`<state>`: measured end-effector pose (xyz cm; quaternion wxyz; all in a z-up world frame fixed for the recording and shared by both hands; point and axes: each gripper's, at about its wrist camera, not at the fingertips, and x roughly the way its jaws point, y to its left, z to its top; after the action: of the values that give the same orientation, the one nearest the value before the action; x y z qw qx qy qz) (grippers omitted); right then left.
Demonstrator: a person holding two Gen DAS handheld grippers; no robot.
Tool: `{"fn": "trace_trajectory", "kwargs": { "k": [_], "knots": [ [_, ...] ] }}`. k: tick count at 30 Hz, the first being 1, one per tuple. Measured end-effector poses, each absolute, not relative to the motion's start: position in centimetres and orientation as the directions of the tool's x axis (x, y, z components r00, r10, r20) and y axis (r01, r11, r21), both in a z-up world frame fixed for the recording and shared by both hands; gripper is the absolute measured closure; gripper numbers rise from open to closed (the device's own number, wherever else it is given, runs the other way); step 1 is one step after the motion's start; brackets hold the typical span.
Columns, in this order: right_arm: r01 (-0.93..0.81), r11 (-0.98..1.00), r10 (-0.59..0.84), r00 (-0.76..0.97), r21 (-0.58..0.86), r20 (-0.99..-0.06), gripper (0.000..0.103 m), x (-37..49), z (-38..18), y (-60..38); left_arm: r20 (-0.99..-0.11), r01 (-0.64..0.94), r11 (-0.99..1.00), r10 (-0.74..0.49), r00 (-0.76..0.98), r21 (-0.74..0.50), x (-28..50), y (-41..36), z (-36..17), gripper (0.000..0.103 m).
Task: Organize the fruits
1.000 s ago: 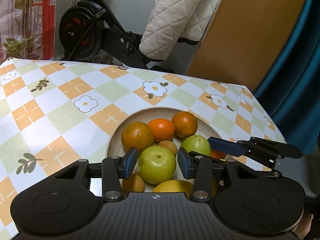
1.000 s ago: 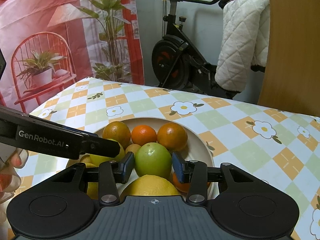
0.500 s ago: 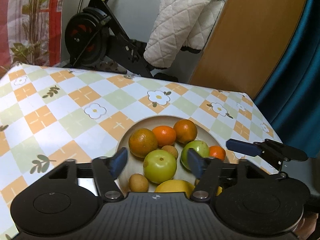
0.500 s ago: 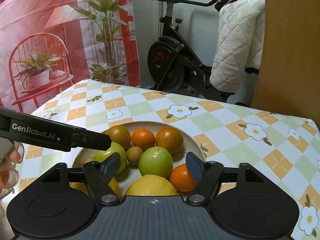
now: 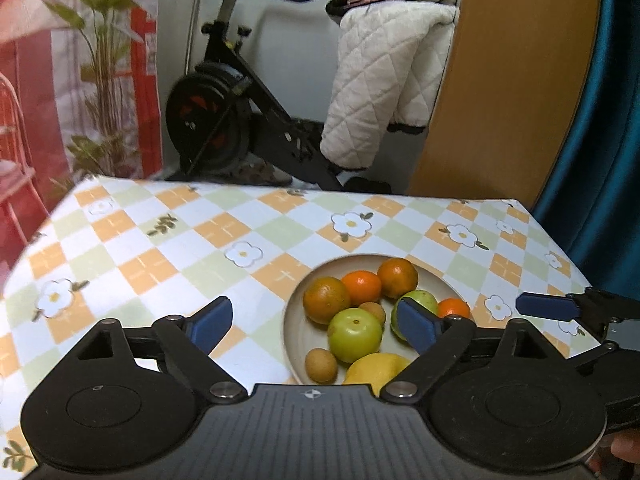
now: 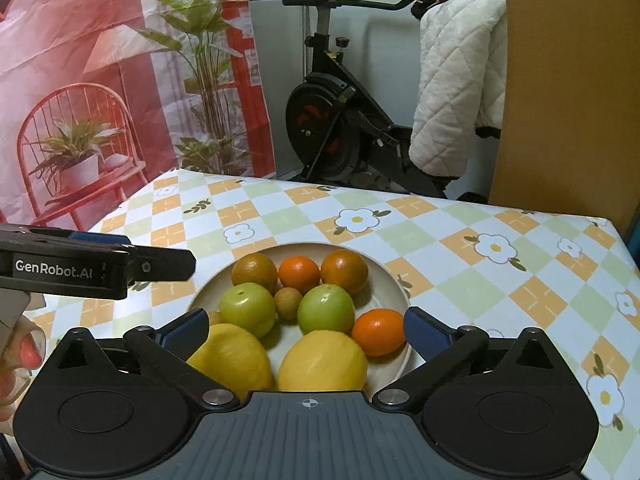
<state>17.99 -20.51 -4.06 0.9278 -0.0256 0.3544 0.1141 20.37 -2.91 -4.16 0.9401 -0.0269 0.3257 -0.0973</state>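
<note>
A beige plate on the checked tablecloth holds several fruits: two green ones, three oranges at the back, a small orange, two lemons and small brown fruits. My right gripper is open and empty, raised above the plate's near side. My left gripper is open and empty, raised left of the plate. The left gripper also shows in the right wrist view, the right one's finger in the left wrist view.
The table carries a flowered checked cloth; its right edge is near a blue curtain. Behind stand an exercise bike, a white quilted blanket, a wooden panel and a red plant backdrop.
Both grippers opened wide, let go of the green fruits, and pulled back and up from the plate. The green fruits stay on the plate.
</note>
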Motion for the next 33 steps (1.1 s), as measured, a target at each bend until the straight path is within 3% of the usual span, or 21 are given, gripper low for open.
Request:
{"fn": "trace_trajectory", "kwargs": {
  "k": [13,33],
  "knots": [
    [-0.13,0.991,0.11,0.756,0.017,-0.645,0.001,13.4,-1.0,-19.1,-0.529,0.114,0.993,-0.088,0.844,0.016,15.0,-2.5,-0.5,0.012],
    [-0.066,0.997,0.032,0.866,-0.051,-0.499,0.001,7.1,6.2,-18.4,-0.404,0.073,0.996,-0.048,0.913,0.047,8.5,-1.9,3.9,0.012]
  ]
}}
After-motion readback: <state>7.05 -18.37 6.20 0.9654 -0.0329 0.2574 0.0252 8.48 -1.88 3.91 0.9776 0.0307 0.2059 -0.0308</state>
